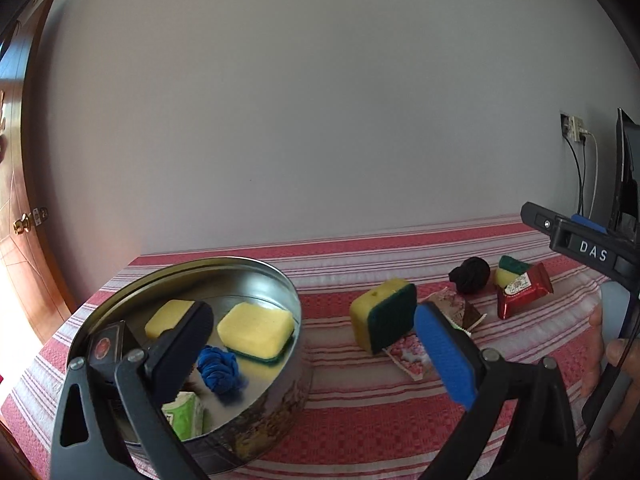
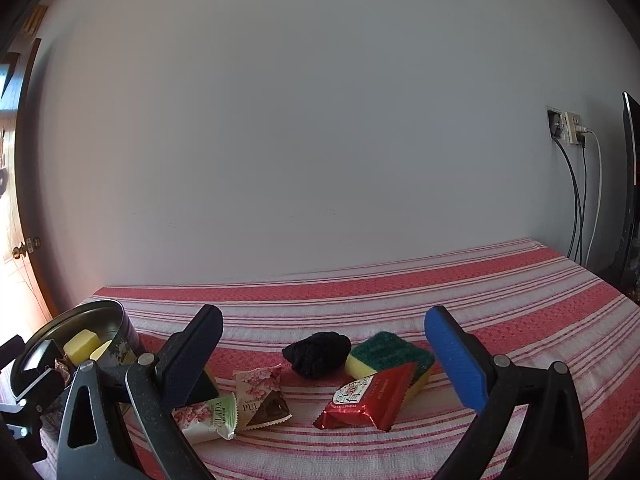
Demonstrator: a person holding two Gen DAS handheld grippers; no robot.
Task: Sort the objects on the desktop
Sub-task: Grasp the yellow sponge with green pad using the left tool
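Left wrist view: my left claw point(image 1: 316, 340) hangs wide open over the tin point(image 1: 256, 268), which holds two sponges point(image 1: 256, 330) and a blue knot point(image 1: 220, 368). My right claw point(image 2: 324, 344) gapes empty above the black knot point(image 2: 318, 352), red packet point(image 2: 370, 398) and sponge point(image 2: 390, 354) on the striped cloth point(image 2: 500, 292).

Both wrist cameras look low across the striped worktop point(image 1: 360, 420) toward the wall. The left view sits close above the round tin point(image 1: 280, 288). Both views share the black cloth ball point(image 2: 317, 353) and the red packet point(image 2: 370, 398).
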